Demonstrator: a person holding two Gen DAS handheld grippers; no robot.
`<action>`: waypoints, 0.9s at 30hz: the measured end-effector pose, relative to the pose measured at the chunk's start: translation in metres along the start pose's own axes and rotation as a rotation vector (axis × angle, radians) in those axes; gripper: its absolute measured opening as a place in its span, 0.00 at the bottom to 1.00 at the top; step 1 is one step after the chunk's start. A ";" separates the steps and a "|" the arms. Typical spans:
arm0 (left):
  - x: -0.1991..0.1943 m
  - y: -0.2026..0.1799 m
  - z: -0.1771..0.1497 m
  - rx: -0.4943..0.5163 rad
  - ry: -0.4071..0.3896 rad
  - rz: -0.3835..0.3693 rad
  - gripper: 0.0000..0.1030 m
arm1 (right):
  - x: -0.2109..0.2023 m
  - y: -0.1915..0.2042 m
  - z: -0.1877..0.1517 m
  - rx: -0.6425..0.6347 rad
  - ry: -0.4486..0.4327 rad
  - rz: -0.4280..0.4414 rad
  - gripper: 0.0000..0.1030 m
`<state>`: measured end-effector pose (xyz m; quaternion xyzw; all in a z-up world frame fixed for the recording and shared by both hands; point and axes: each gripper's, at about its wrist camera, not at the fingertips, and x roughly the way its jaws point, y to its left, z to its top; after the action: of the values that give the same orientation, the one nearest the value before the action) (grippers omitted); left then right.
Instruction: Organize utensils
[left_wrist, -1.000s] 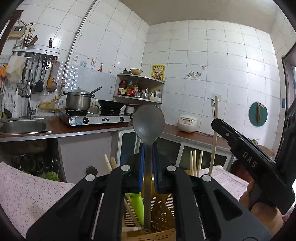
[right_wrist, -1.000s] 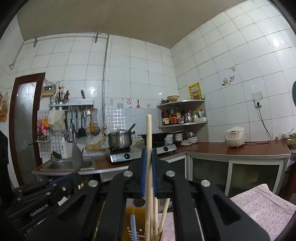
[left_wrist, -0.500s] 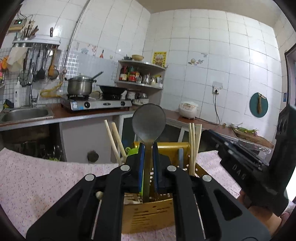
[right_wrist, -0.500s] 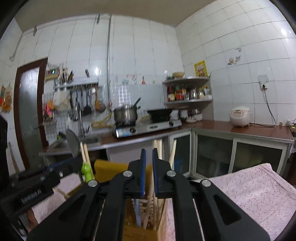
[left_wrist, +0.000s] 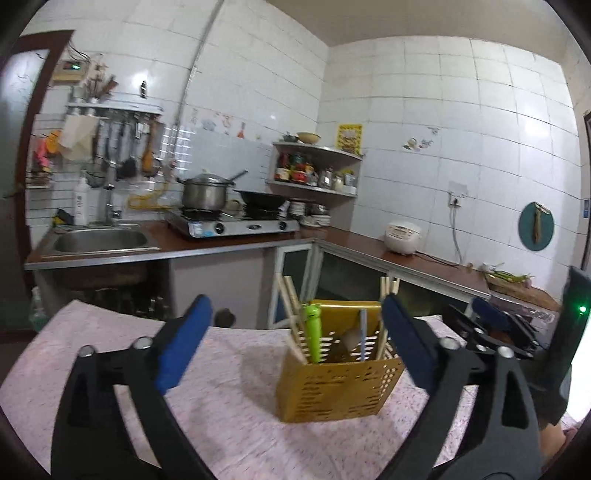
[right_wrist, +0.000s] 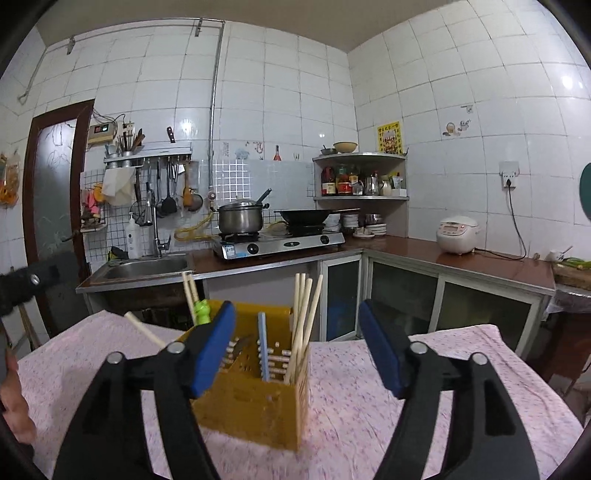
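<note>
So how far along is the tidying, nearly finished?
It looks close to finished. The yellow holder on the pink cloth already has chopsticks, a green-handled utensil and a blue one standing in it. Both the left gripper and right gripper have their jaws wide open and hold nothing. No loose utensils show on the cloth.

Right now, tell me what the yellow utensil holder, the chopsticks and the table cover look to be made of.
Utensil holder: probably plastic; uniform mustard colour, matte, with neat rows of moulded slots.
Chopsticks: likely wood or bamboo; pale, dull, unpainted sticks.
Table cover: seemingly cloth; soft matte pink with a fine speckled print and gentle wrinkles.
</note>
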<state>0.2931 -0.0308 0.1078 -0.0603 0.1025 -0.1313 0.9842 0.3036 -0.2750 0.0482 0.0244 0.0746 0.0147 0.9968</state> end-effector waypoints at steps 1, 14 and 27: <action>-0.009 0.002 -0.002 0.000 -0.005 0.012 0.95 | -0.010 0.001 -0.002 -0.005 0.000 0.004 0.72; -0.105 -0.004 -0.060 0.073 0.046 0.130 0.95 | -0.125 0.021 -0.052 -0.062 0.017 -0.039 0.96; -0.157 -0.008 -0.123 0.087 0.073 0.246 0.95 | -0.160 0.006 -0.108 0.021 0.108 -0.138 0.96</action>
<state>0.1166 -0.0075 0.0187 0.0002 0.1391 -0.0159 0.9901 0.1296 -0.2692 -0.0341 0.0287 0.1299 -0.0536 0.9897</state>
